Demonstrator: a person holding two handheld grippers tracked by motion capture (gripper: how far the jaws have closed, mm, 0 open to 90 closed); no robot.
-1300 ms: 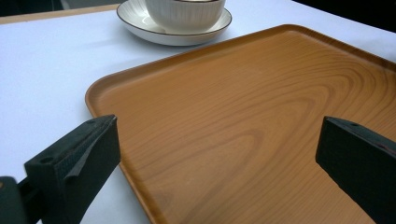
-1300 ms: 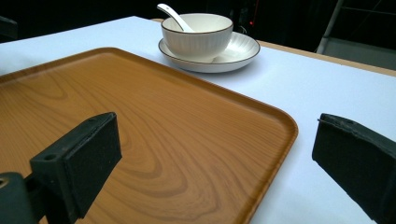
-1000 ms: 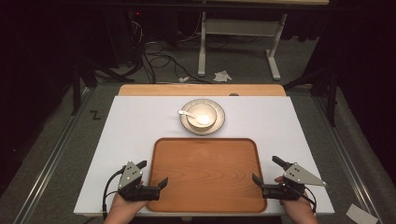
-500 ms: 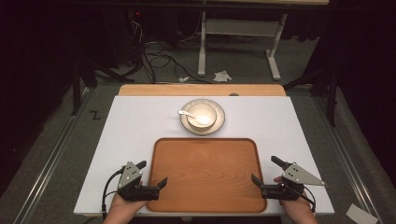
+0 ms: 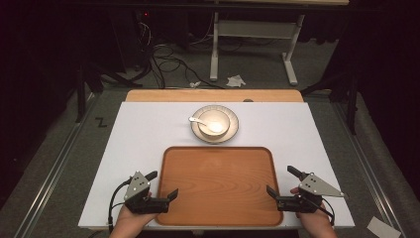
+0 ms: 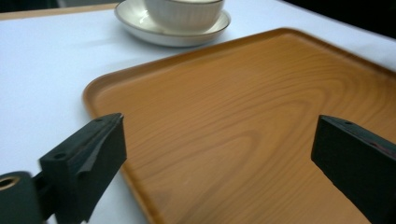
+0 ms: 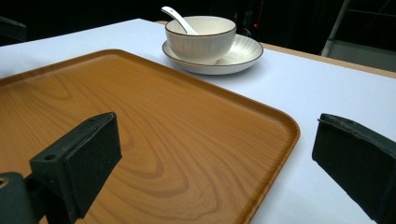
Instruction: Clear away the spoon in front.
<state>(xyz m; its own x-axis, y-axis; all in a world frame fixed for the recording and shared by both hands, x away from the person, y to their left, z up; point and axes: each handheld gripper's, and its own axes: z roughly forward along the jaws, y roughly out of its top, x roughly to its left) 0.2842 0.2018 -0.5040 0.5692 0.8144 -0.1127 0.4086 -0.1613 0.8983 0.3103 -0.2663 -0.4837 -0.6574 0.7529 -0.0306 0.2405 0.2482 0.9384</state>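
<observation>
On the white table (image 5: 148,129), a wooden tray (image 5: 218,183), bare. Just beyond its far edge, a bowl (image 5: 214,122) with a spoon (image 5: 197,119), standing on a plate (image 5: 233,130). At the tray's near left edge, left gripper (image 5: 162,184), jaws wide, straddling the rim. At the near right edge, right gripper (image 5: 282,181), jaws likewise wide across the rim.

Wide bare floor on the rectangular brown wooden tray (image 5: 218,186), nothing standing on it. Its raised rim sits between each gripper's spread jaws. Beyond its far edge, just apart, the round white saucer (image 5: 234,130) carrying a ribbed white bowl (image 5: 214,122) and white spoon (image 5: 198,120) blocks the centre; white tabletop (image 5: 138,144) lies open either side.
</observation>
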